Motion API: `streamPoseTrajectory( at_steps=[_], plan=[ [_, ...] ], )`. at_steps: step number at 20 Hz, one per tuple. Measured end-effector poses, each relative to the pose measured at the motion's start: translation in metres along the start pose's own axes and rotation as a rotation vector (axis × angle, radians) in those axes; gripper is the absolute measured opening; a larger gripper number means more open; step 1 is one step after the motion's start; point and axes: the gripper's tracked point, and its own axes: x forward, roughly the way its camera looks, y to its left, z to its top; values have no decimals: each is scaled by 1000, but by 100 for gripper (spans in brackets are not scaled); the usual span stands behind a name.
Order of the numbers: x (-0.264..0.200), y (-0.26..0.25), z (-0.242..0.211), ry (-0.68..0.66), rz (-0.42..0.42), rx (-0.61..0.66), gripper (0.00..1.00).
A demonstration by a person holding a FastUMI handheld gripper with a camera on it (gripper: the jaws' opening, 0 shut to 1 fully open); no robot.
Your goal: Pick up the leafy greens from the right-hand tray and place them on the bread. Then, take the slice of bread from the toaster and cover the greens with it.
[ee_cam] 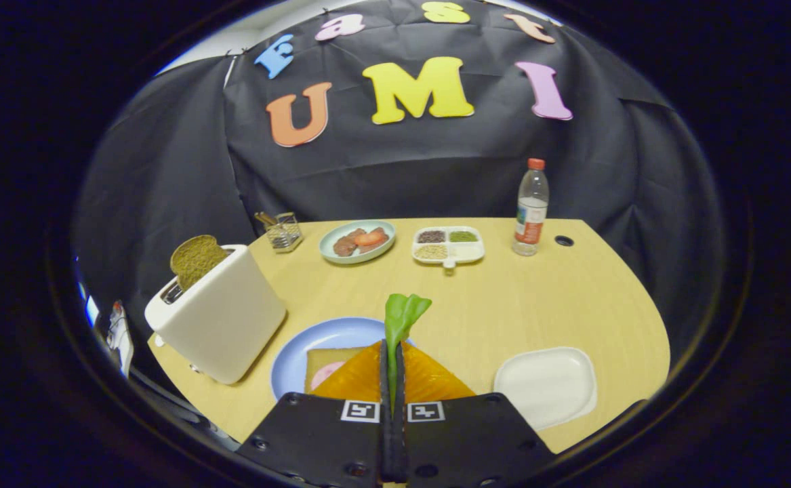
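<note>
Green and limp, the leafy greens [402, 318] stand up from my tongs [392, 366], low in the middle of the frame; both fingers are closed flat on the stem end, so I have them. I judge them very light, soft and easy to bruise or let slip, so the thick stalk is the right place to pinch. Just below and left of the leaf lies the bread [327, 366] on the blue plate [300, 352], with something pink on it. The white tray [548, 386] at lower right sits bare. At left, the white toaster [222, 318] holds the brown slice of bread [195, 259], poking up, stiff and crumbly I expect. The pale wooden surface [503, 305] carries a food plate [358, 240], a divided dish [448, 245] and a bottle [531, 210] further up, against black cloth.
</note>
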Motion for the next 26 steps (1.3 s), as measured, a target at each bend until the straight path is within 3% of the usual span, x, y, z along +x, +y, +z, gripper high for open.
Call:
streamPoseTrajectory(
  at_steps=[10,12,13,14,22,26],
  plan=[
    [43,57,-12,58,66,-83,2],
    [44,58,-15,67,69,-88,15],
    [45,60,-17,72,68,-91,16],
    [45,60,-18,77,61,-94,27],
    [48,59,-32,111,38,-118,80],
    [52,59,-30,101,18,-122,93]
  ],
)
